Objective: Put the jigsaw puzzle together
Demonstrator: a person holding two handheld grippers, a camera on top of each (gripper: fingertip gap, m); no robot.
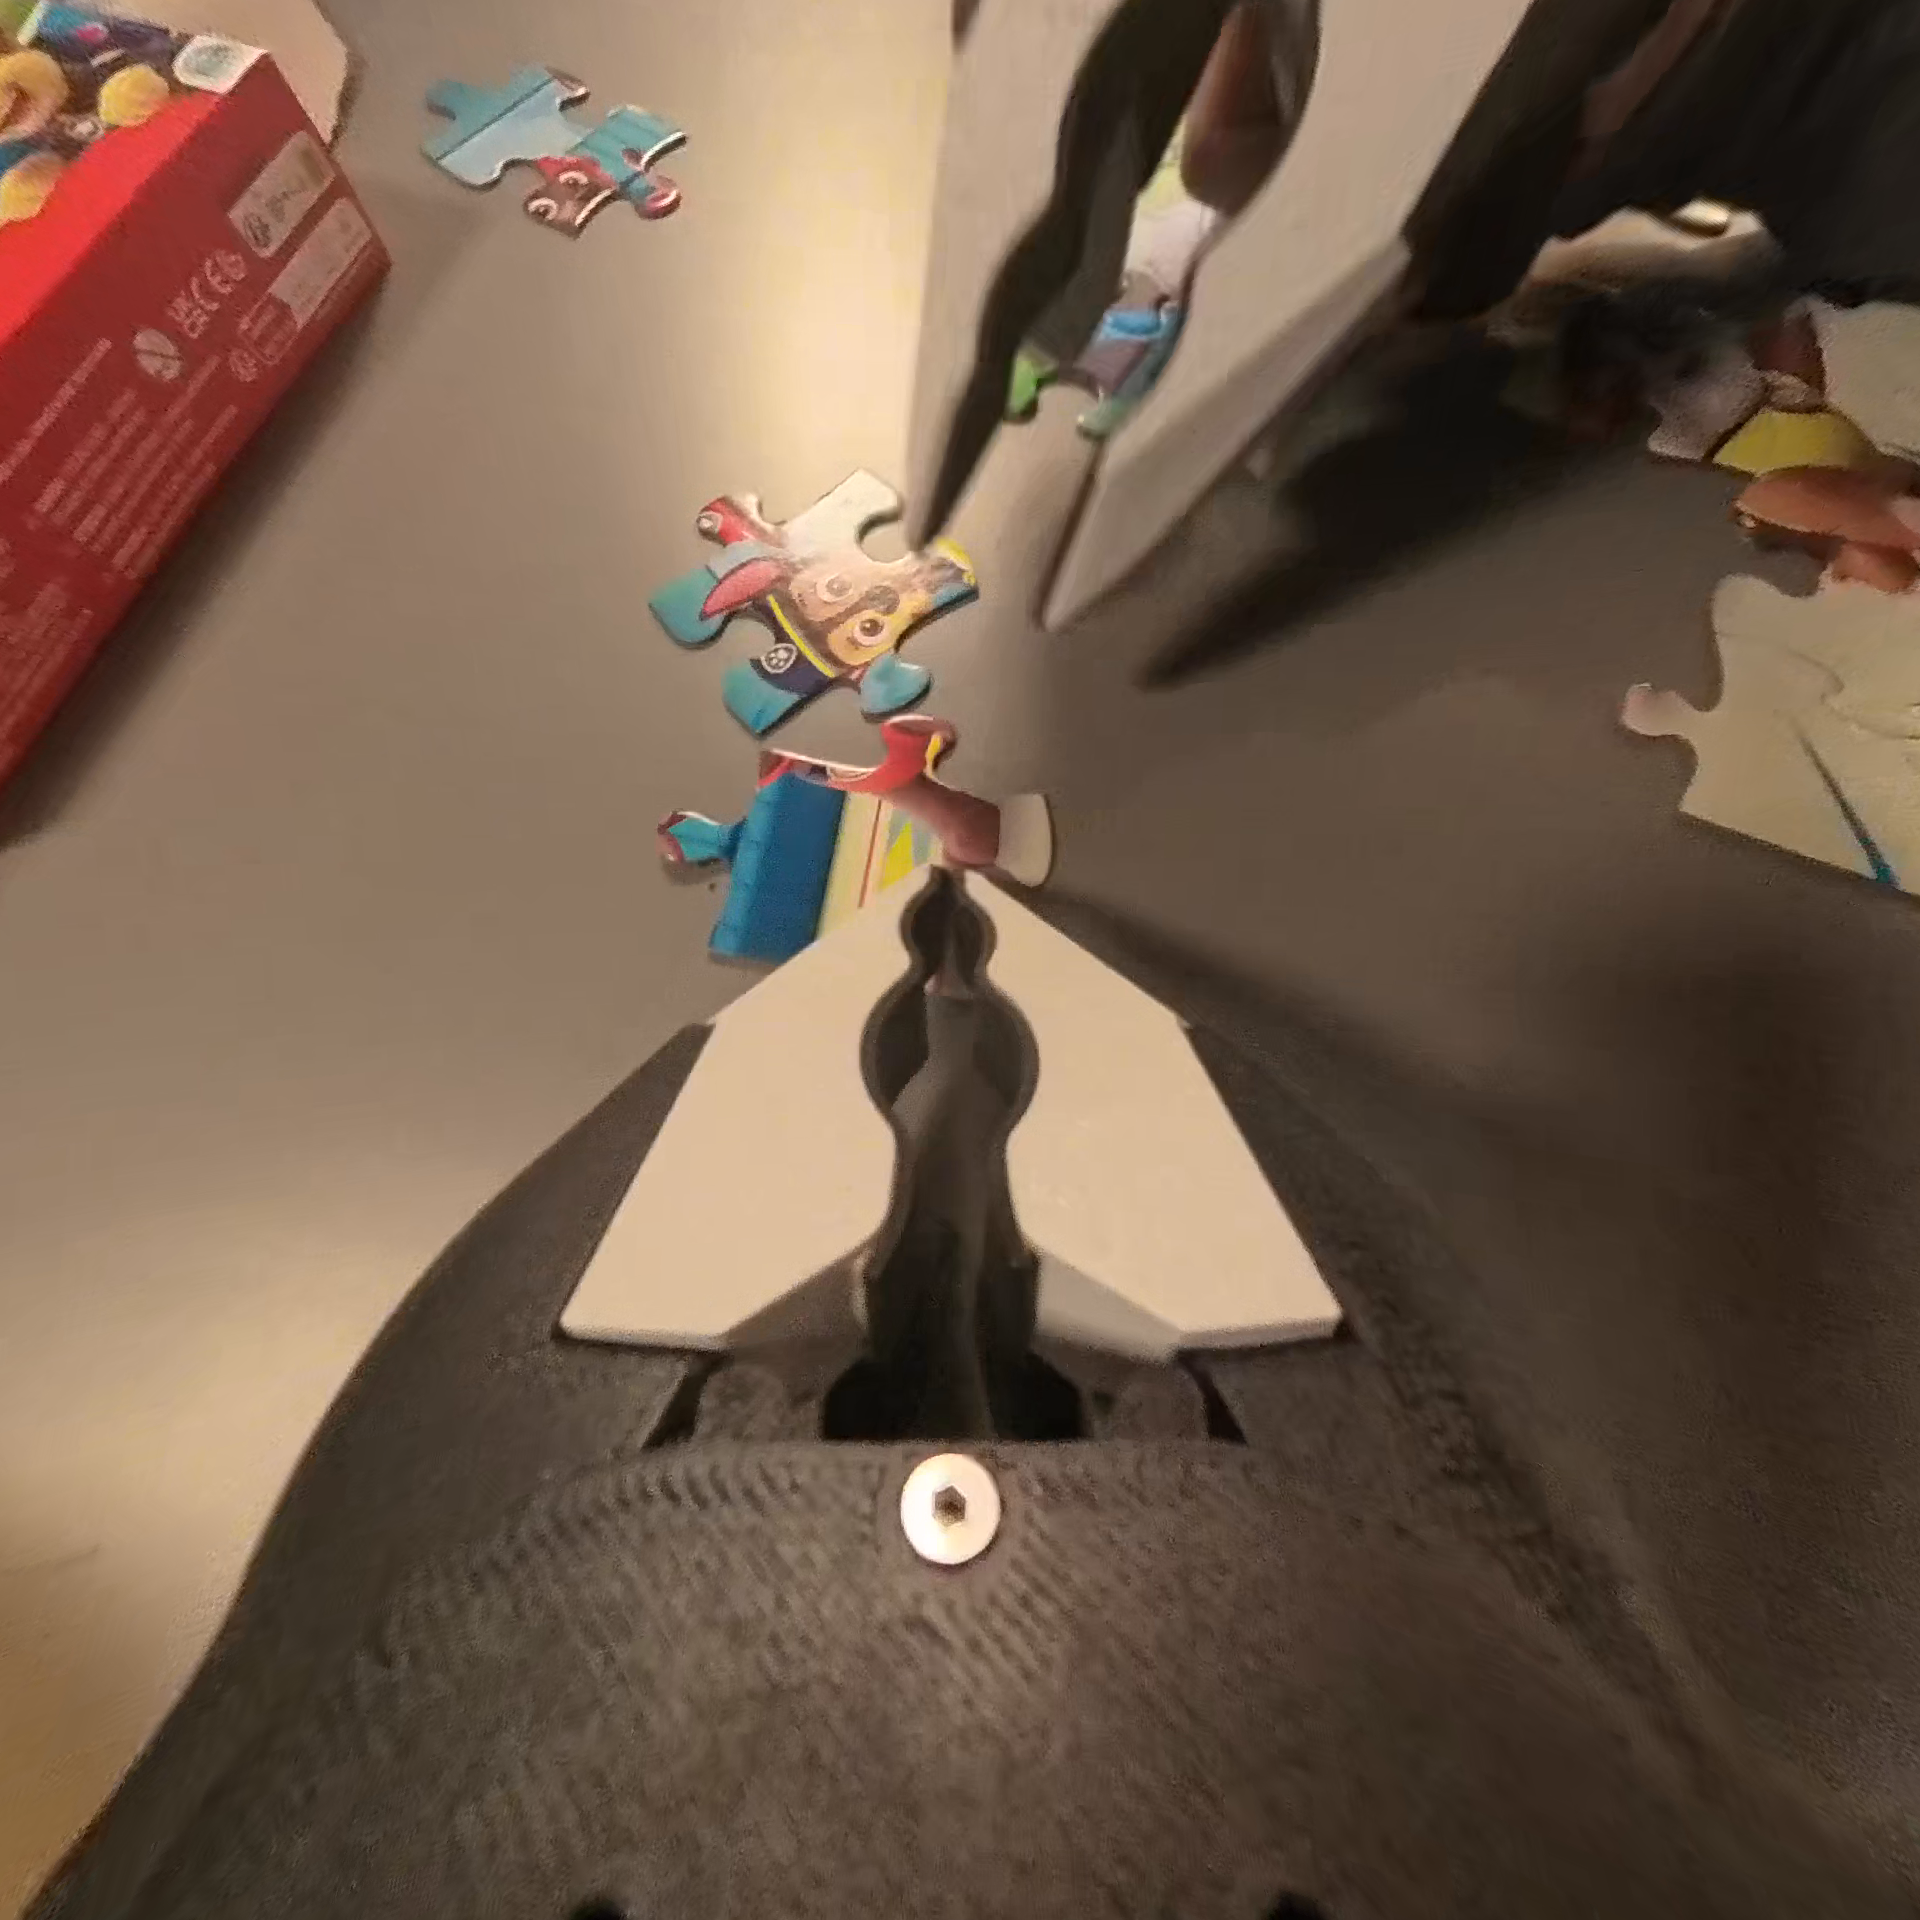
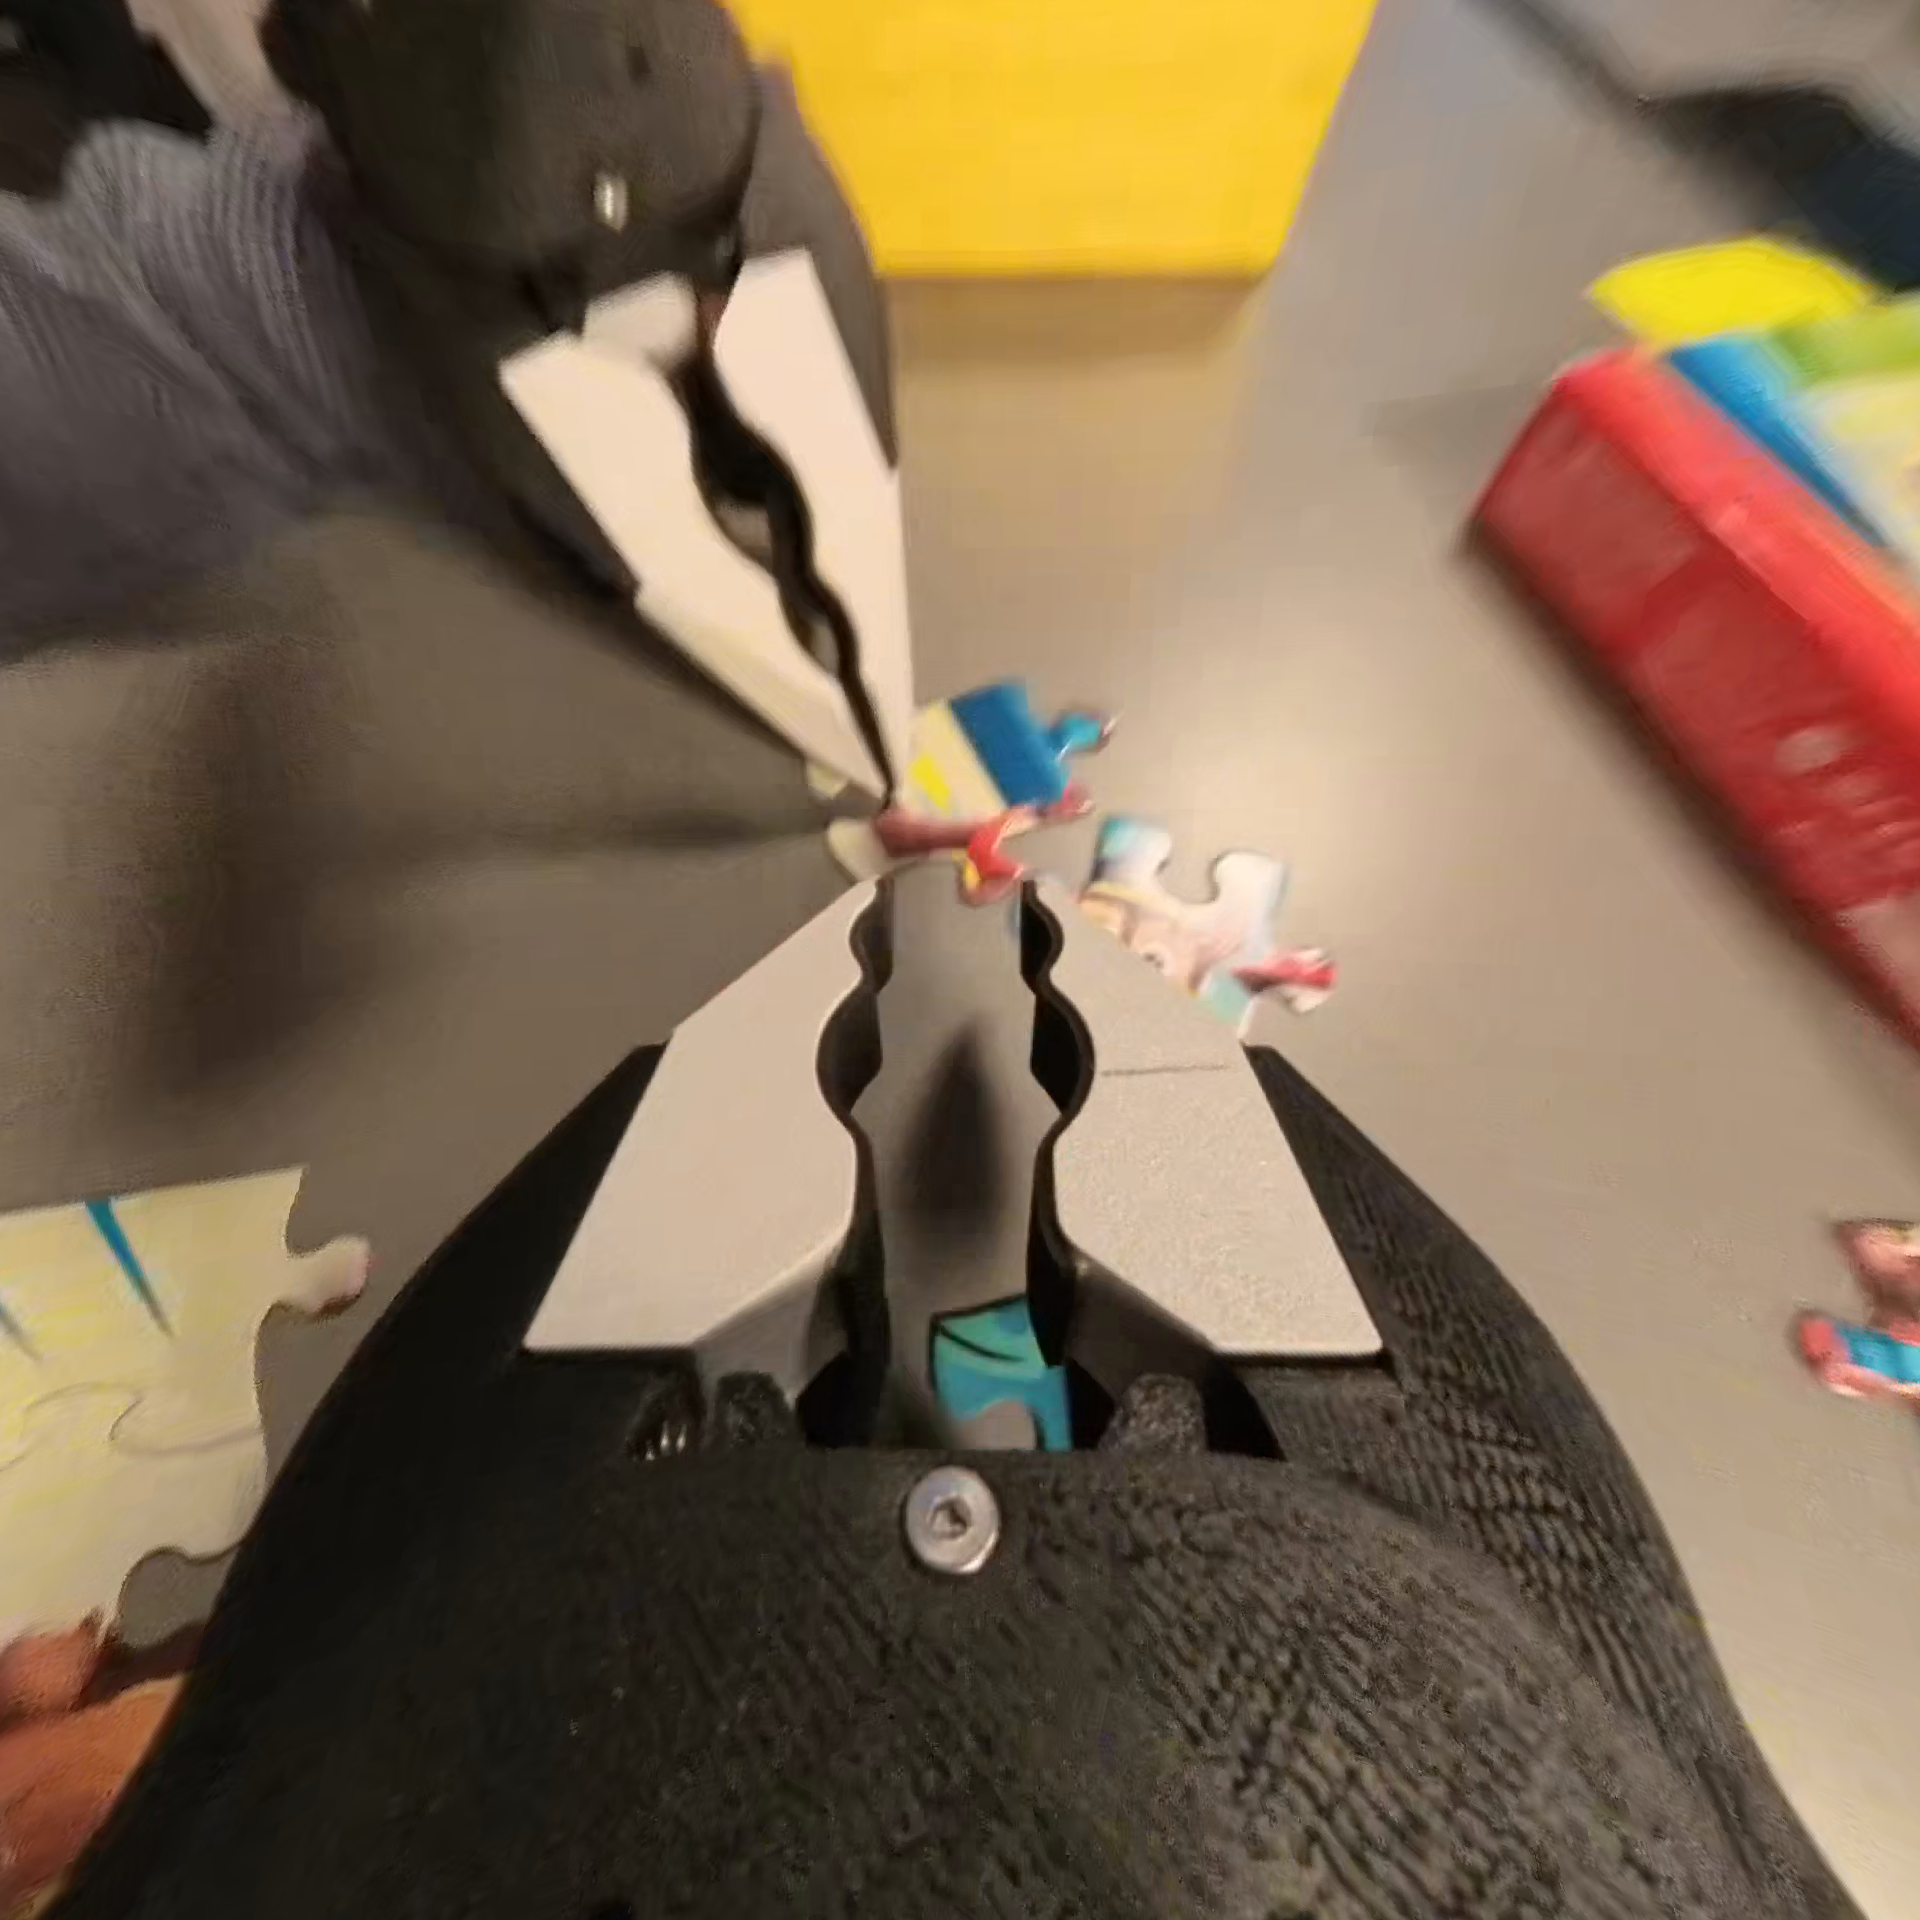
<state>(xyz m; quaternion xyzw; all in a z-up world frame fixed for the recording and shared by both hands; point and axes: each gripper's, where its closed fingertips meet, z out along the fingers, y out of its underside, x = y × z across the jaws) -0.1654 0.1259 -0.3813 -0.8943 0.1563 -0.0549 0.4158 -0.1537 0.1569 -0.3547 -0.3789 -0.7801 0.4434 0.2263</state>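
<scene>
My left gripper (image 1: 951, 883) is shut on the edge of a blue, yellow and red puzzle piece (image 1: 821, 842), which sits tilted at its fingertips. The right wrist view shows the same piece (image 2: 987, 758) pinched at the left gripper's tips (image 2: 888, 800). My right gripper (image 2: 956, 888) is open, its tips just short of that piece's red tab. Nothing is pressed between its pads. A piece with a dog's face (image 1: 821, 613) lies on the grey table just beyond; it also shows in the right wrist view (image 2: 1195, 925). In the left wrist view the right gripper (image 1: 997, 561) is blurred.
The red puzzle box (image 1: 156, 343) stands at the left; it also shows in the right wrist view (image 2: 1714, 644). Two joined pieces (image 1: 551, 145) lie beyond it. The assembled part of the puzzle (image 1: 1818, 727) (image 2: 125, 1351) lies at the side. More pieces (image 2: 1870, 1330) lie at the right edge. The left gripper's tips are roughly 5 centimetres from the right gripper's.
</scene>
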